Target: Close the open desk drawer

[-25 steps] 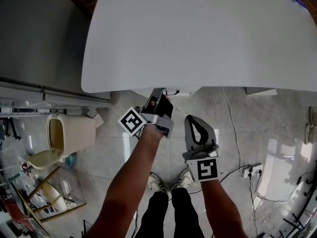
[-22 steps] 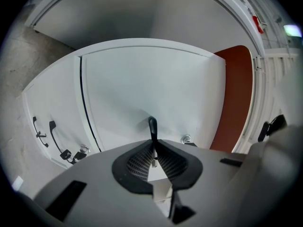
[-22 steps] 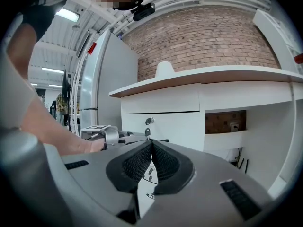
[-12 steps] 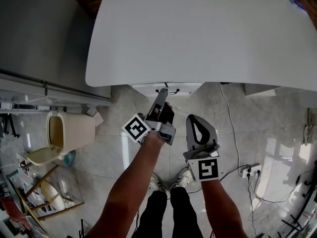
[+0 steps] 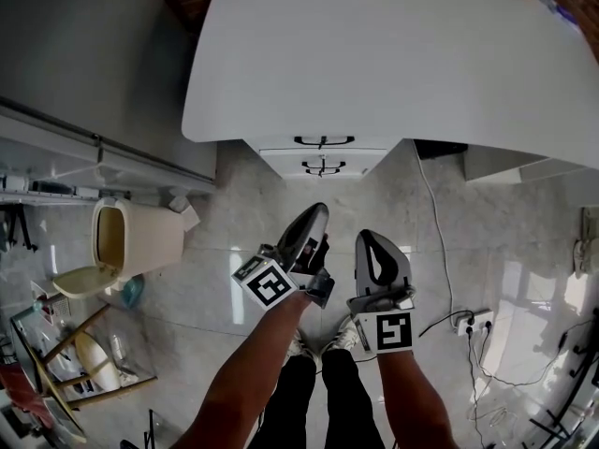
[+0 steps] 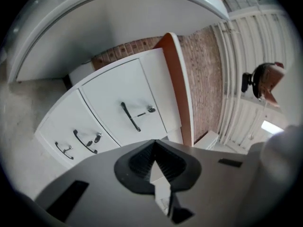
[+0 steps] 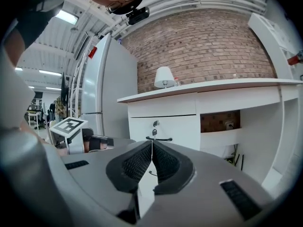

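Since the earlier frames the left gripper (image 5: 316, 215) had pulled away from the desk's near edge toward the person. More of the drawer stack had come into sight under the white desk (image 5: 393, 54). Its jaws had just been closing and were now pressed together, with nothing between them.

At far left a cream bin (image 5: 131, 241) stood on the tiled floor (image 5: 234, 204), well apart from the work. Right of it, the left gripper hung near the person's legs, pointing at the drawers.

The top drawer (image 5: 323, 147) sat under the desk's near edge, with a second drawer (image 5: 325, 170) just below it. In both gripper views the fronts appeared level with one another, so the drawer seemed already pushed home.

It looked like a stiff, hard-faced box on runners: probably light to slide, not fragile, and likely to stop firmly at the end of its travel. The smooth white front would be slippery to pinch. If it needed more closing, the best contact was judged to be a flat push on the front beside the dark bar handle (image 5: 324, 140), near the middle, so that it ran straight. Gripping the handle was not needed.

Further right, the right gripper (image 5: 368, 238) was also closed tight on nothing, beside the left one. A white cable (image 5: 435, 223) trailed across the floor to its right.
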{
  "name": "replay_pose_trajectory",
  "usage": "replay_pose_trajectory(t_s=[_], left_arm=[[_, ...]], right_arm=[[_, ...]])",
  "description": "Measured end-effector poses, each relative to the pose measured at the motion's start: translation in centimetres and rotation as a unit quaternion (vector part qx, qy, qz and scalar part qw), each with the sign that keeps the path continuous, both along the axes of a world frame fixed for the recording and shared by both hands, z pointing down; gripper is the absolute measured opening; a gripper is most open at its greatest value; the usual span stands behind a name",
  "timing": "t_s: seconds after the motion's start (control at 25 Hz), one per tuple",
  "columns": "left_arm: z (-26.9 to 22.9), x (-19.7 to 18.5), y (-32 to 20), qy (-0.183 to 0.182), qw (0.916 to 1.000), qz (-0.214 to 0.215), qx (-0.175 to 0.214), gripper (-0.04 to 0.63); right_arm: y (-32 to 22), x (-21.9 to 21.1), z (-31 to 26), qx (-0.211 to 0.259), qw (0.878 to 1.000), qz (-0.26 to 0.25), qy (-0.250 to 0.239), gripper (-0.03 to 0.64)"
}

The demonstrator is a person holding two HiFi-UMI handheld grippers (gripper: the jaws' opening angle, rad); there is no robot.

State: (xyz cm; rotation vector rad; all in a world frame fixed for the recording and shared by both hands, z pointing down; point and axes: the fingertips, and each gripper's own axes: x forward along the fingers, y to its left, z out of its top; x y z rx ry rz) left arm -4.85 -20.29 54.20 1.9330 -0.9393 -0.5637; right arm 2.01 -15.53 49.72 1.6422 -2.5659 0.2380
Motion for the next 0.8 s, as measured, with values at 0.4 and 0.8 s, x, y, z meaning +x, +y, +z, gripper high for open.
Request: replay_pose_trajectory(t_s=[0.4, 0.8], left_arm=[[-6.1, 0.2, 7.7, -0.256, 0.954, 0.073, 0.139, 0.006], [-18.1, -4.4, 13.0, -0.347, 0.9281, -0.009, 0.135, 0.006]], right_arm=[[5.7, 0.5, -3.0, 0.0, 1.0, 0.027, -0.002, 0.026], [8.5, -1.2, -14.5, 0.033, 0.999, 0.014, 0.012, 0.026]])
